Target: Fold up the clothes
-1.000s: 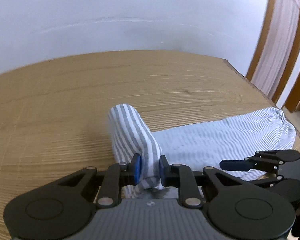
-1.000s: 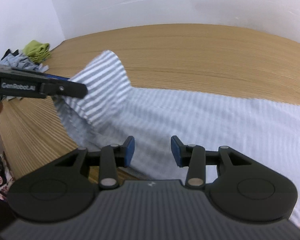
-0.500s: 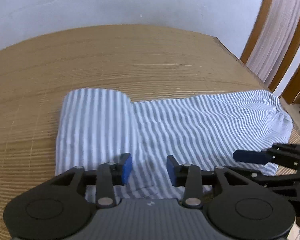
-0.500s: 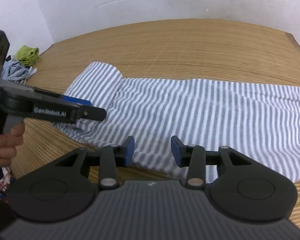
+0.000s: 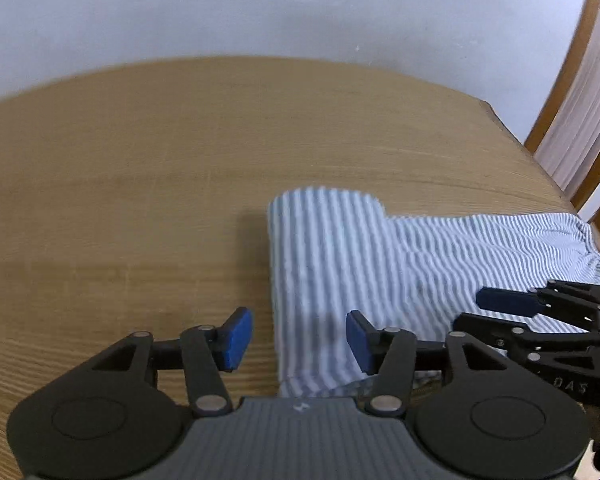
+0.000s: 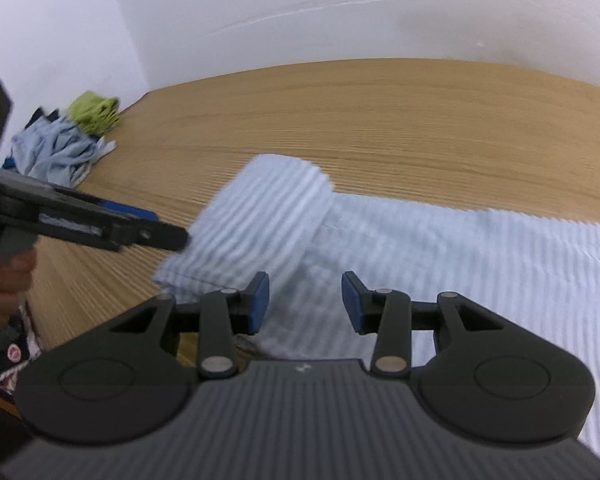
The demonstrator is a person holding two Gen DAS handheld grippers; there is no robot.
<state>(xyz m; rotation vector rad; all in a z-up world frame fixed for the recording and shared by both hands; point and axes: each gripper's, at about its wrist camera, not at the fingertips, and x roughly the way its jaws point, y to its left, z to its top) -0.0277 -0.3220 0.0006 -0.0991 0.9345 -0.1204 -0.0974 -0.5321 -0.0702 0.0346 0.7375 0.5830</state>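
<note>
One striped garment (image 5: pixel 380 272) is laid flat on the woven mat (image 5: pixel 140 200), grey-blue and white in narrow bands. One end is seen folded back over the rest, so that a doubled panel (image 6: pixel 260 216) with a rounded fold line is formed; the stripes on this panel are seen to run at an angle to those on the single layer beside it. Slight wrinkles are noted across the single layer, and a gathered edge is seen at the far end in the left wrist view. The long axis is laid across the mat from the folded end towards the wooden door frame (image 5: pixel 560 92), roughly parallel to the white wall (image 6: pixel 340 12) behind. The near edge of the cloth is hidden under both gripper bodies.

The left gripper (image 5: pixel 299 339) is held over the near corner of the doubled panel; its jaws have just been opening and are set well apart, one blue pad over bare mat and the other over cloth, with nothing pinched. The right gripper (image 6: pixel 305 303) is held over the single layer just beside the fold, jaws parted at a middling gap, nothing clamped.

A heap of other clothes (image 6: pixel 64 144), pale blue and green, is noted at the mat's far corner. A hand (image 6: pixel 4 284) is seen on the left gripper's handle.
</note>
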